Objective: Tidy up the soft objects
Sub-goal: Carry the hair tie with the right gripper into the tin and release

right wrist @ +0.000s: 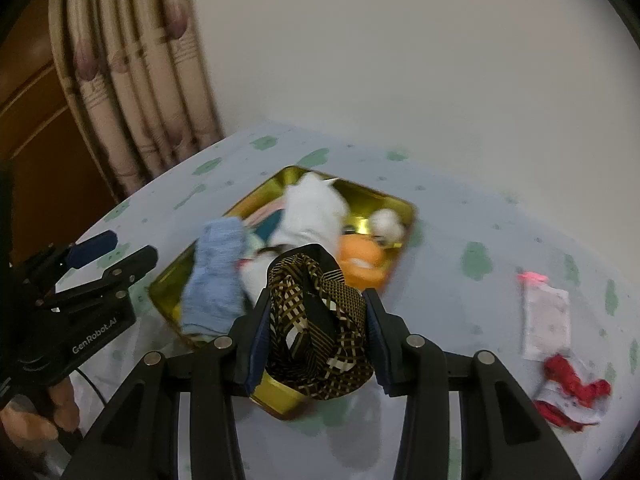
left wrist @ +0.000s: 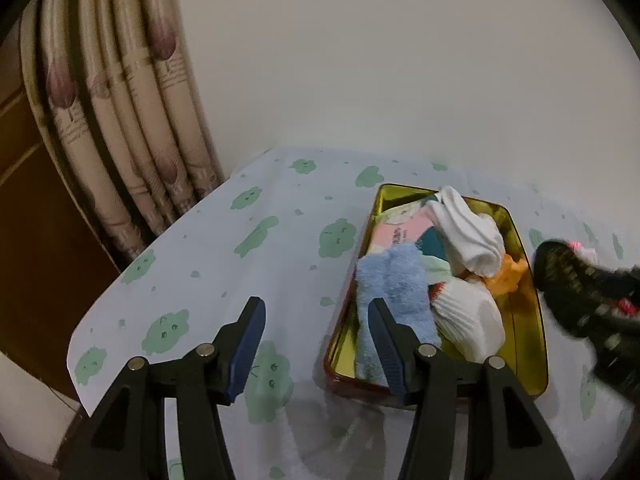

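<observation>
A gold tin tray (left wrist: 528, 344) (right wrist: 168, 284) on the table holds several soft things: a blue fuzzy sock (left wrist: 394, 284) (right wrist: 218, 276), white socks (left wrist: 468, 236) (right wrist: 310, 208) and an orange piece (left wrist: 508, 276) (right wrist: 360, 260). My right gripper (right wrist: 316, 320) is shut on a black and gold patterned sock (right wrist: 320, 336) and holds it over the tray's near end; it shows blurred in the left wrist view (left wrist: 580, 288). My left gripper (left wrist: 316, 328) is open and empty, just left of the tray, also in the right wrist view (right wrist: 116, 252).
The table has a light cloth with green cloud prints (left wrist: 240, 248). A white and pink sock (right wrist: 546, 312) and a red and white one (right wrist: 572, 392) lie on the cloth right of the tray. A curtain (left wrist: 120, 120) and a wall stand behind.
</observation>
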{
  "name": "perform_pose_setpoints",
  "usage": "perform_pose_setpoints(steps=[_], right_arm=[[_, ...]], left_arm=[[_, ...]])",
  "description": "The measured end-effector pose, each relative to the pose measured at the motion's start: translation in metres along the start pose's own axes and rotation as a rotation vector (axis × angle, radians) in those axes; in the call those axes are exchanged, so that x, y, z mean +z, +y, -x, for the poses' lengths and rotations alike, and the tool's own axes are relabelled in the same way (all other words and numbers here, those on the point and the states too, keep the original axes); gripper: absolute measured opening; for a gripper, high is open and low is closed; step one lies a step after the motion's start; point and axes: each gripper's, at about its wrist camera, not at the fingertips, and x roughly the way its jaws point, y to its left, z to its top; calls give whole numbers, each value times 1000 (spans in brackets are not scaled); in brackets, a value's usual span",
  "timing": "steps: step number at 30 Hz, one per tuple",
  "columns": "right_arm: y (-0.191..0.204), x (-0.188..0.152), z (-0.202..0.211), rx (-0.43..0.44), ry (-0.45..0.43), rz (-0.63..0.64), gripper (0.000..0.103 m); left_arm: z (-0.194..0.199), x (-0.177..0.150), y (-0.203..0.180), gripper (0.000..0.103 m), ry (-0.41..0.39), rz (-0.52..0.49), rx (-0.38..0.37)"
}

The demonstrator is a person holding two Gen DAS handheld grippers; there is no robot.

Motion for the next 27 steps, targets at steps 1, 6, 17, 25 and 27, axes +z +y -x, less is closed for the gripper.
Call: perform_pose_setpoints(steps=[1,6,17,25,27], right_arm=[[7,1,-6,9,8,8,40],[22,3,-30,33,47,22,40],[23,-5,-52,52,97,3,54],[13,-4,-35,28,50,-39,75],[5,-4,-24,24,23,-61,79]], left_arm=[[0,1,4,55,0,20,4],[2,3,23,55,-17,113,16],[-3,3,29,55,13,141,6],[-4,2,29,55,9,146,4],[-4,1,29,55,15,147,1]])
